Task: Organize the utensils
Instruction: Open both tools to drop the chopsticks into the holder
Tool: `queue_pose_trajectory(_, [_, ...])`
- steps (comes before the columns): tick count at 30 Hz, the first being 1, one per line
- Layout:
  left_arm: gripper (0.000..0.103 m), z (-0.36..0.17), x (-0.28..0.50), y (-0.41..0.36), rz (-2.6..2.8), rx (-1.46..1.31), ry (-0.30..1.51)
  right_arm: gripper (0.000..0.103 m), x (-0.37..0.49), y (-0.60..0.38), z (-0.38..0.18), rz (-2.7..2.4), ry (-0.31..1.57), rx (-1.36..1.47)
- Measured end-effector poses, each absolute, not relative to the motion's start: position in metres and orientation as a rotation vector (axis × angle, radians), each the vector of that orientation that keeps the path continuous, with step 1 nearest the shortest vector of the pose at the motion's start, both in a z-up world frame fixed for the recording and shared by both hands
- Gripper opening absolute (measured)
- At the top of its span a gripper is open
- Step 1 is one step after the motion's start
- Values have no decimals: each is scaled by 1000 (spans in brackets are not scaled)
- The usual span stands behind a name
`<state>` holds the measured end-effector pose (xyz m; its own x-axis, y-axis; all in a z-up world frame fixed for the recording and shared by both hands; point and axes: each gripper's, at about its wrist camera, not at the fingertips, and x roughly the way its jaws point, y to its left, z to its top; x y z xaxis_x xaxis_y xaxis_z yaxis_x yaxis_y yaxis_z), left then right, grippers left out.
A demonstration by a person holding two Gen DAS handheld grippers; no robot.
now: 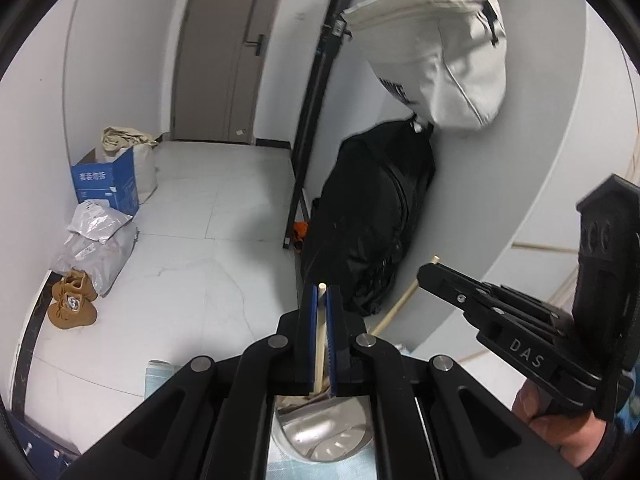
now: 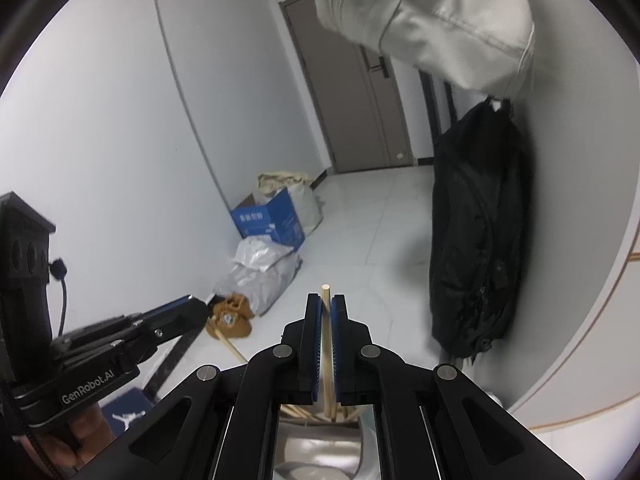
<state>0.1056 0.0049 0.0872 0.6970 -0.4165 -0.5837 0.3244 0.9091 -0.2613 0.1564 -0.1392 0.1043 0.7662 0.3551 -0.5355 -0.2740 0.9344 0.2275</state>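
Observation:
My left gripper [image 1: 322, 292] is shut on a pale wooden chopstick [image 1: 320, 336] that stands upright between its blue pads. Its lower end reaches toward a shiny metal container [image 1: 320, 436] directly below. My right gripper [image 2: 326, 300] is likewise shut on a wooden chopstick [image 2: 327, 340], over the same metal container [image 2: 316, 448], where several more sticks lean. Each gripper shows in the other's view: the right gripper [image 1: 424, 274] with its chopstick [image 1: 394, 310] slanting down, and the left gripper [image 2: 198, 306] with its chopstick [image 2: 228, 345].
A black bag [image 1: 372, 216] leans on the curved white wall under a hanging white tote [image 1: 440, 48]. A blue box [image 1: 108, 184], grey parcels [image 1: 96, 248] and tan shoes [image 1: 72, 304] lie on the tiled floor. A pale blue mat [image 1: 160, 376] lies under the container.

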Motion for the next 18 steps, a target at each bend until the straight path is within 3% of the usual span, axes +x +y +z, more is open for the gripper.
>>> queue_pose_trajectory(16, [1,62,116,7,-484,-160,884,7,155,-129,42,395,757,138])
queue_pose_trajectory(18, [7,65,116,13,-456,-180,877,8,150,-133,46,396,735,153])
